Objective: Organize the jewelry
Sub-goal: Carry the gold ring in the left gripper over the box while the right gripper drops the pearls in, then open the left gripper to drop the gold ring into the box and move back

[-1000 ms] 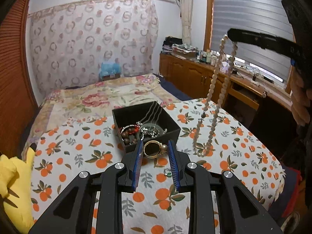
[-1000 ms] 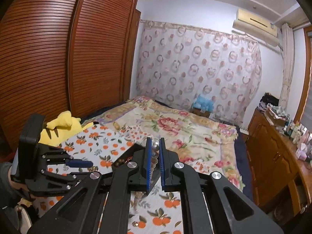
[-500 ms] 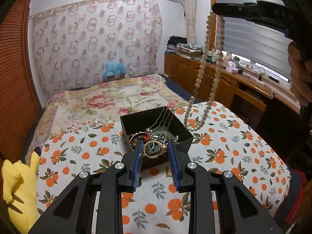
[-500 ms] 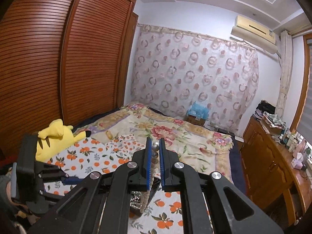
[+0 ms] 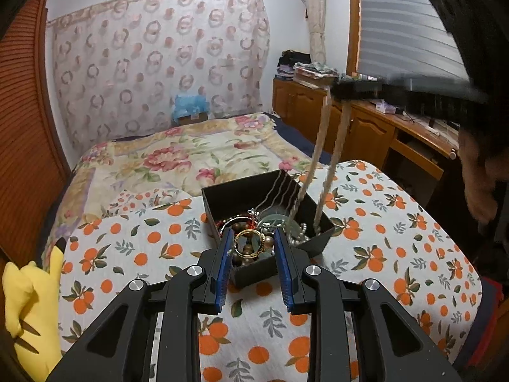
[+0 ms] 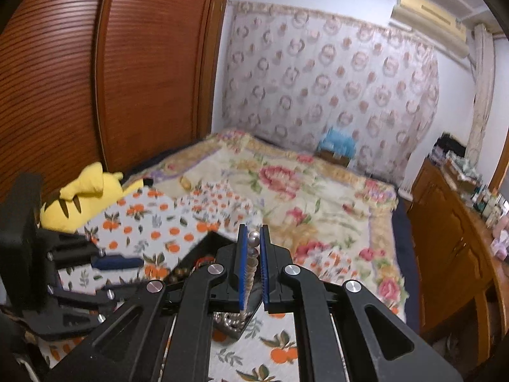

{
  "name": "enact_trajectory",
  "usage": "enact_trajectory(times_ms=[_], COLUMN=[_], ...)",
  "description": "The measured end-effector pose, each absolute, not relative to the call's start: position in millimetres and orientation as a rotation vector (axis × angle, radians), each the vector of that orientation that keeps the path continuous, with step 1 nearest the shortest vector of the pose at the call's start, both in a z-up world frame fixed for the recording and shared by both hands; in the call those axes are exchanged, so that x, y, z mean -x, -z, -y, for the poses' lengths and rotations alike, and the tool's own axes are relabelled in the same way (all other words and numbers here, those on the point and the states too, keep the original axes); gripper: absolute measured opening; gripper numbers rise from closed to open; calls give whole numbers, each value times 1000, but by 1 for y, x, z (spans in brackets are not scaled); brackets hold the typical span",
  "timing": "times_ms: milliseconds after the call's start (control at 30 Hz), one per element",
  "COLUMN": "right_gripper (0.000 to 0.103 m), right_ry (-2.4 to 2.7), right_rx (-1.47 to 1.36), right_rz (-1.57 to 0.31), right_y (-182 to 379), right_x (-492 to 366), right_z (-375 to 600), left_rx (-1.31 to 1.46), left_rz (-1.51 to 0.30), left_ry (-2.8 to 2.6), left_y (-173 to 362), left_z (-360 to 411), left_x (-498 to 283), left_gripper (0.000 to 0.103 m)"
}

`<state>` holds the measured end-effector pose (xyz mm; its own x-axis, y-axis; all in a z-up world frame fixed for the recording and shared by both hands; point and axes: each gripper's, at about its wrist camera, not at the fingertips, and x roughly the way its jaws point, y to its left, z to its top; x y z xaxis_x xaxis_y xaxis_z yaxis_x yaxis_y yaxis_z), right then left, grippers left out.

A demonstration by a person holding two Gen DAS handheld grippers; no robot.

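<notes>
The right claw (image 6: pixel 251 248) is pinching a limp, light pearl necklace (image 5: pixel 321 165), dangling over the black box (image 5: pixel 254 197) at centre; the left claw (image 5: pixel 253 248) is clamping a gold ring (image 5: pixel 249 244).

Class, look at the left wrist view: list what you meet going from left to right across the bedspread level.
Yellow plush toy → gold ring in the left gripper → hanging bead necklace → person's hand.

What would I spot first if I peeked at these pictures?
A long bead necklace dangles from the right gripper into the black box of jewelry on the orange-print cloth. In front, the left gripper pinches a gold ring, and a yellow plush toy lies at the cloth's left edge.
</notes>
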<state>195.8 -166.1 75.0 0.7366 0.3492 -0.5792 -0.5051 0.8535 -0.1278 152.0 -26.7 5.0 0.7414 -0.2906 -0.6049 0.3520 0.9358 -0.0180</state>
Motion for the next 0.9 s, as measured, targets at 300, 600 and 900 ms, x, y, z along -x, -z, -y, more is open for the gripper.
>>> enact_trajectory(times_ms=[300, 600, 900], right_gripper=[9, 9, 9], right_ry=[-508, -526, -502], right_rx=[198, 141, 135], right_rz=[-710, -750, -759], right_y=[-16, 0, 18], right_x=[-216, -219, -206], right_z=[167, 184, 211], left_rx=[-121, -139, -136], left_rz=[-663, -679, -700], left_ry=[332, 330, 315], left_y=[-3, 4, 12], left_z=[34, 42, 49], left_x=[-172, -191, -213], left_gripper=[24, 25, 25])
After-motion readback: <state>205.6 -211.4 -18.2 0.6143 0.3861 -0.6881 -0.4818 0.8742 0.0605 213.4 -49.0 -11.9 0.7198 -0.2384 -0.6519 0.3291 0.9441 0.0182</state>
